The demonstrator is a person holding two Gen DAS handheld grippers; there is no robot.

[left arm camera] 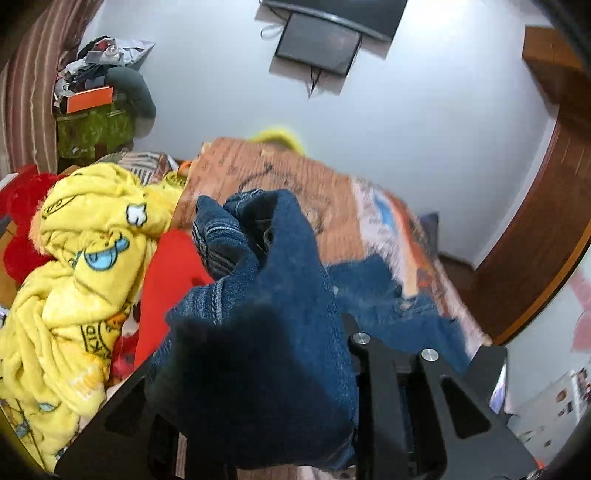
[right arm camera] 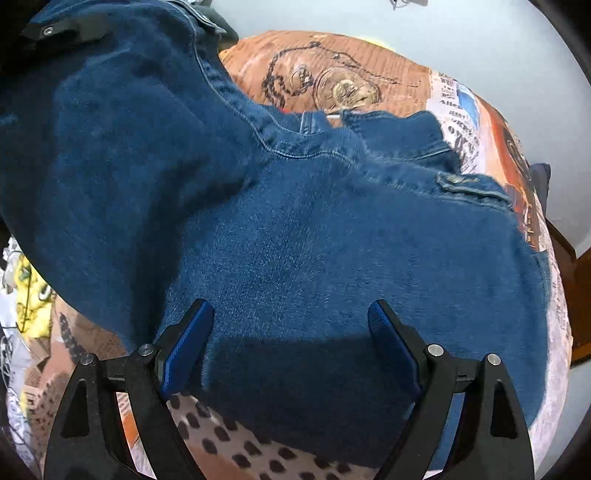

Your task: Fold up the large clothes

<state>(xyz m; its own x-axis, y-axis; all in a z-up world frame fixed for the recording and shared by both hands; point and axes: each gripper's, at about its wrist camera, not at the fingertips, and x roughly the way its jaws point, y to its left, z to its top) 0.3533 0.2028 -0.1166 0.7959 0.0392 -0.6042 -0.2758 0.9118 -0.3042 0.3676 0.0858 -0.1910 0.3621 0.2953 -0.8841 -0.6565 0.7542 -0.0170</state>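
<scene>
A blue denim jacket point(right arm camera: 295, 229) lies spread on the patterned bed cover point(right arm camera: 332, 74). My right gripper point(right arm camera: 291, 343) is open, its blue pads point(right arm camera: 184, 350) low over the jacket's near hem, holding nothing. My left gripper point(left arm camera: 280, 369) is shut on a bunched part of the jacket point(left arm camera: 258, 295), lifted so the denim drapes over the fingers and hides them. In the right wrist view that raised part point(right arm camera: 110, 129) hangs at the upper left, with the left gripper's black body point(right arm camera: 55, 29) above it.
A yellow cartoon-print blanket point(left arm camera: 81, 266) and red cloth point(left arm camera: 170, 288) are piled at the left of the bed. A cluttered green-covered stand point(left arm camera: 96, 125) stands by the wall. A wooden door frame point(left arm camera: 535, 229) is at the right.
</scene>
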